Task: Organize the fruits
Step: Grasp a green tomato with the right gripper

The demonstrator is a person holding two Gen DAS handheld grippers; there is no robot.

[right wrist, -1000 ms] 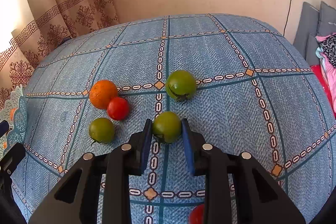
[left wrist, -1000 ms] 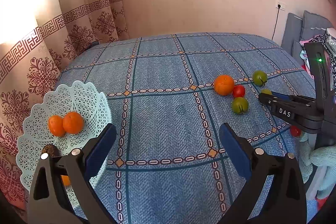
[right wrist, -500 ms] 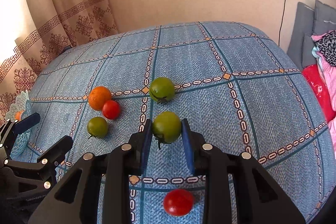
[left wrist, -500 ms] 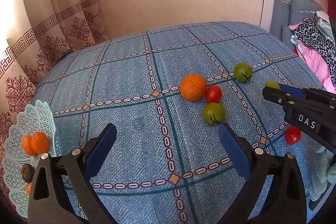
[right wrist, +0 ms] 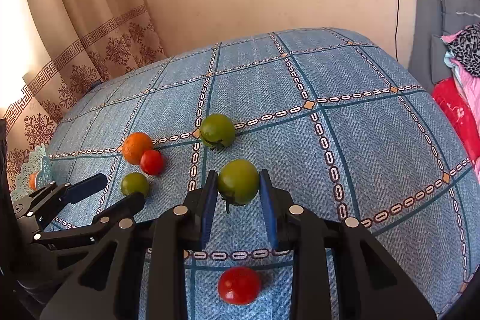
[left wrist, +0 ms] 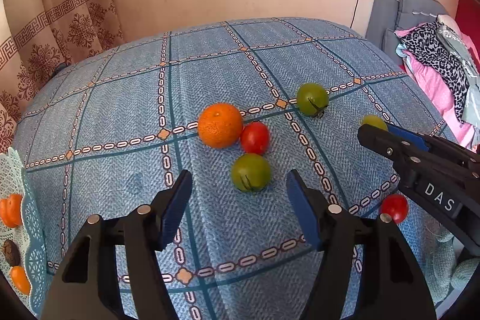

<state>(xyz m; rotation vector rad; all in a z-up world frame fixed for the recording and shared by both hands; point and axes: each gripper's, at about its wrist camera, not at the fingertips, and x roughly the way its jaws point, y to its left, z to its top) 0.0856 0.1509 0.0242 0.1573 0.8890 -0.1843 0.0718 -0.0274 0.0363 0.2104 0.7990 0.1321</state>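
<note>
Left hand-held gripper (left wrist: 238, 200) swung right off the basket (left wrist: 30, 230), now jaws wide before a green tomato (left wrist: 250, 173) on the table. Right hand-held gripper (right wrist: 238, 194) clamps another green tomato (right wrist: 238, 181), raised above the cloth.

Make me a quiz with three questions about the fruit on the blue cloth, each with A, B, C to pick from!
1. Where is the small red tomato that lies farthest from the grippers?
A. touching the orange
B. in the basket
C. on the pillows

2. How many green tomatoes show in the right wrist view?
A. one
B. three
C. five

3. What is the right gripper doing?
A. hanging empty
B. holding an orange
C. holding a green tomato

Answers:
1. A: it rests against the orange's side.
2. B: one held, two on the cloth.
3. C: the blue fingers press on both its sides.
</note>
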